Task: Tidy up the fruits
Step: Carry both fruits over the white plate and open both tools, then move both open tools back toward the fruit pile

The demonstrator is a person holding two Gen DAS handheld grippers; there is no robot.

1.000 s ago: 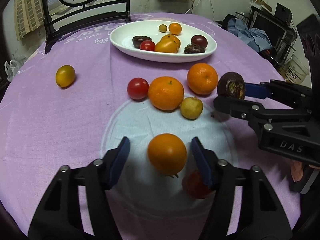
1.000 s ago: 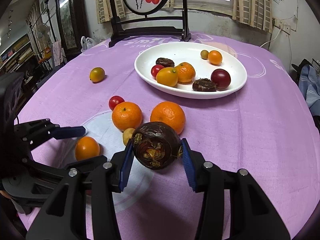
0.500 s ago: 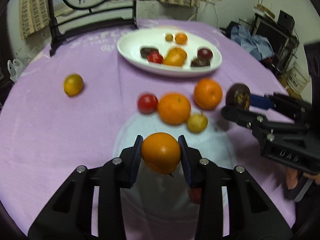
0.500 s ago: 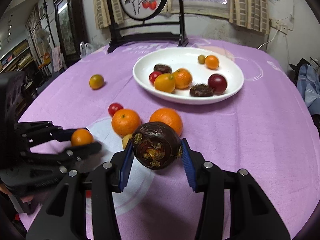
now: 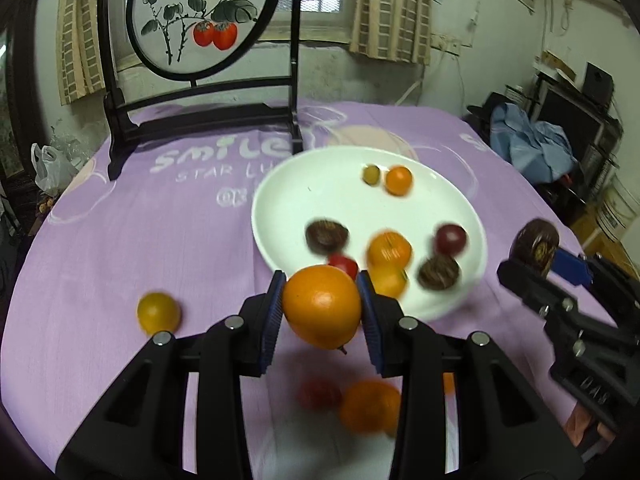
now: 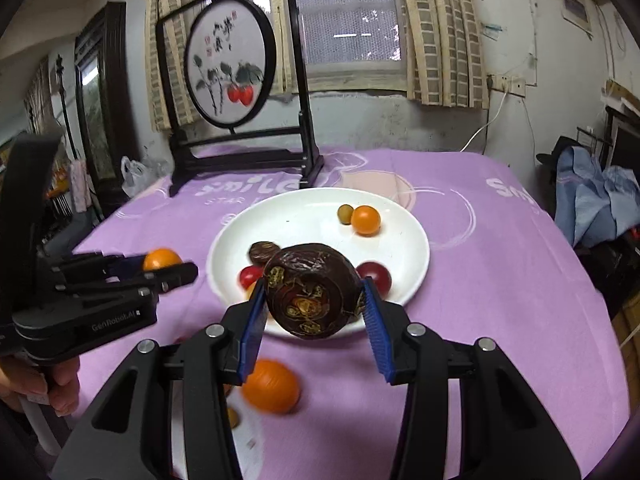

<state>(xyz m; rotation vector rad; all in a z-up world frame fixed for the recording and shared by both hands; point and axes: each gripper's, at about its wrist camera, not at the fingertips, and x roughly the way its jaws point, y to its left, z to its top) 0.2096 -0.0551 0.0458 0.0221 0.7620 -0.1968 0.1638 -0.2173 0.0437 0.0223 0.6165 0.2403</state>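
My left gripper (image 5: 322,312) is shut on an orange fruit (image 5: 322,306) and holds it in the air just short of the white plate (image 5: 288,196). My right gripper (image 6: 314,308) is shut on a dark brown wrinkled fruit (image 6: 310,290), also lifted near the plate's (image 6: 304,212) front rim. The plate holds several small fruits. Each gripper shows in the other's view: the right one (image 5: 536,256) at the right, the left one (image 6: 164,266) at the left. A yellow fruit (image 5: 158,312) lies on the cloth left of the plate.
A purple cloth (image 5: 120,240) covers the round table. A black-framed round screen (image 5: 192,20) stands at the table's far side. An orange (image 5: 370,404) and a red tomato (image 5: 320,394) lie below my left gripper. An orange (image 6: 272,386) lies under the right one.
Both grippers have risen and moved forward toward the plate with their fruits. The left gripper closed on the orange fruit a second ago and lifted it off the cloth.
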